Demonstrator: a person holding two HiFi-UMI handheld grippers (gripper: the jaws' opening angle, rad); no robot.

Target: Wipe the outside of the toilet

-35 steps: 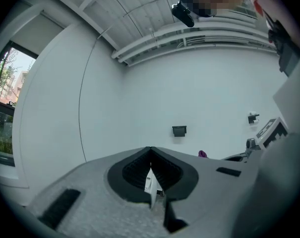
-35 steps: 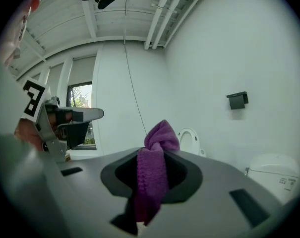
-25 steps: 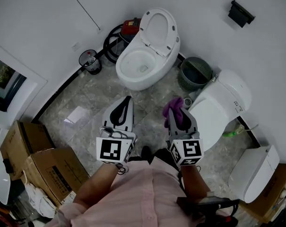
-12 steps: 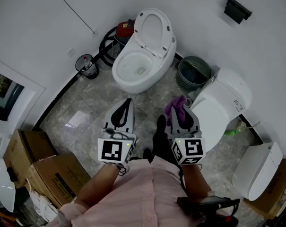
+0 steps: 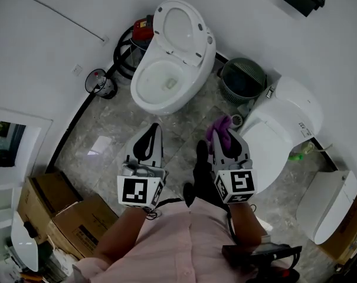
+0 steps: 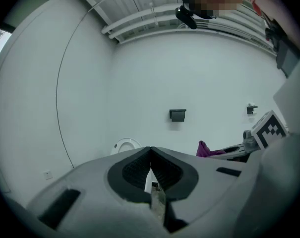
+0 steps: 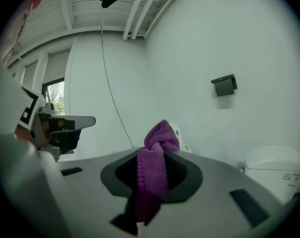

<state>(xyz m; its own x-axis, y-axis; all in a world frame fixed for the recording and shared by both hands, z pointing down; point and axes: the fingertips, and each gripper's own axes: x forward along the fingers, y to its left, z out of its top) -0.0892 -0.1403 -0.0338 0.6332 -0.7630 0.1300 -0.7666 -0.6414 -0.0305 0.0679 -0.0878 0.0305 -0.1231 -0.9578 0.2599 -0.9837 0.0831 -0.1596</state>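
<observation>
Toilet (image 5: 169, 69) is sitting lid-up against the wall, well ahead of both your grippers. Your right gripper (image 5: 224, 135) is clamping the purple cloth (image 7: 152, 175), clear of the toilet. Your left gripper (image 5: 153, 128) is hovering alongside, jaws together, gripping nothing. Green bin (image 5: 243, 78) is standing just right of the toilet.

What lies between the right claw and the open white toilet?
Only bare grey stone floor separates the right claw, gripping a purple cloth, from the white toilet; head view.
</observation>
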